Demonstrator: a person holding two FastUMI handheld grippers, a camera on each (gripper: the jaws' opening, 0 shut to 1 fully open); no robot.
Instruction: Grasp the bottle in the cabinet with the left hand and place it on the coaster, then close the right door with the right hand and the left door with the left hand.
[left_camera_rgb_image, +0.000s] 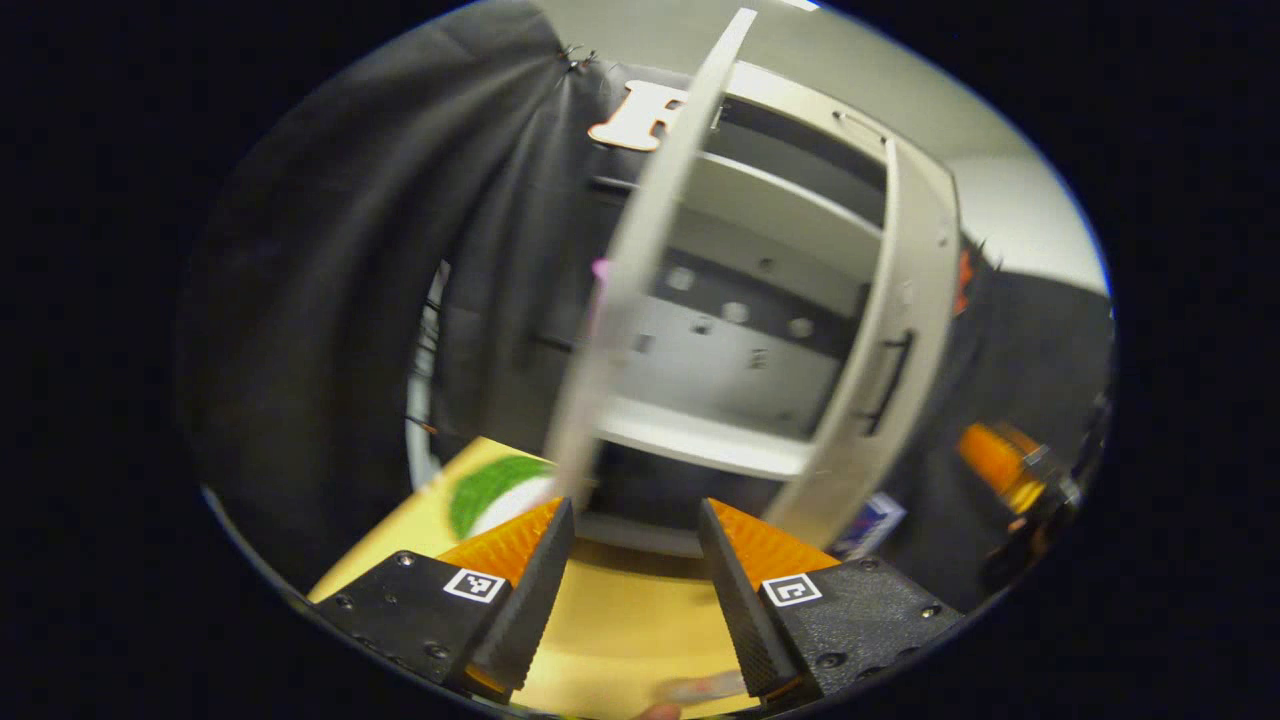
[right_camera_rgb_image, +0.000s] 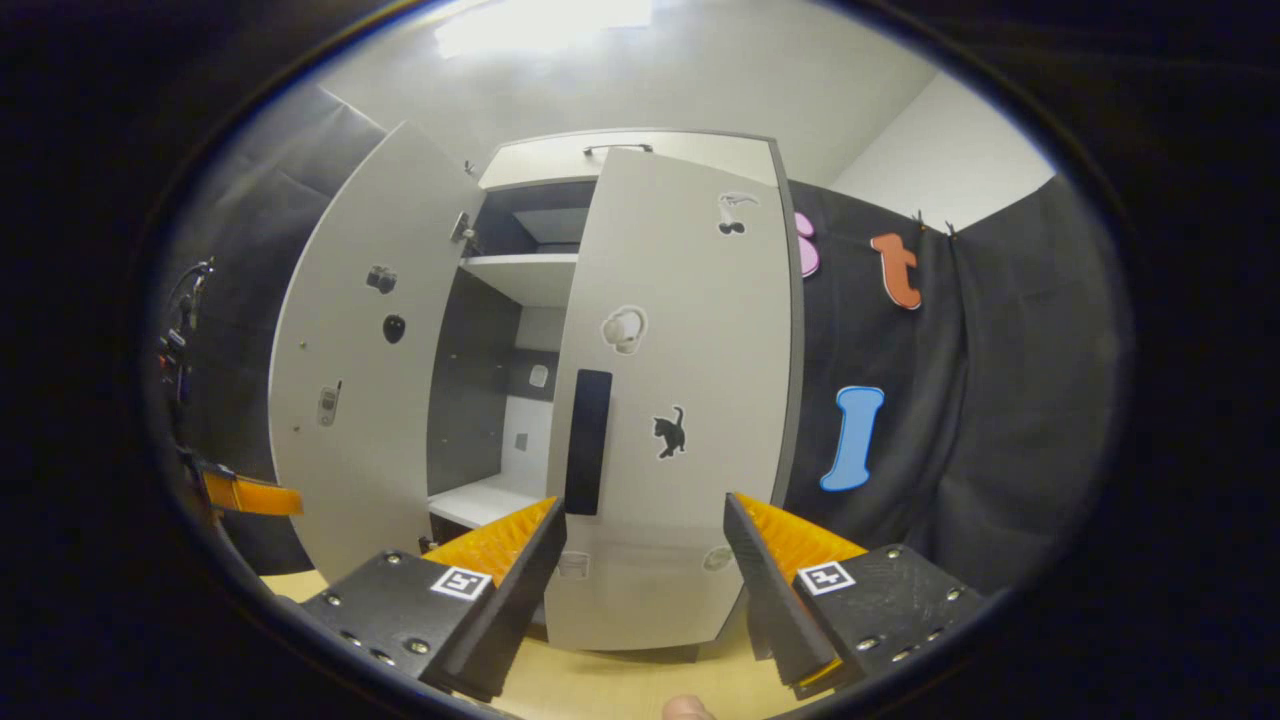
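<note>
The cabinet's right door (right_camera_rgb_image: 680, 400) is nearly shutting before the right gripper (right_camera_rgb_image: 645, 560) (jaws wide, empty); left gripper (left_camera_rgb_image: 635, 560), also gaping, is facing the left door (left_camera_rgb_image: 640, 270), needing pushing next.

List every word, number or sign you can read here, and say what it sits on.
No readable words or numbers.
Right door: picture stickers, a cat among them, no text.
Left door: stickers too small to tell.
Left tongs and right tongs: square coded markers, no words.
Blue box: print too blurred.
</note>
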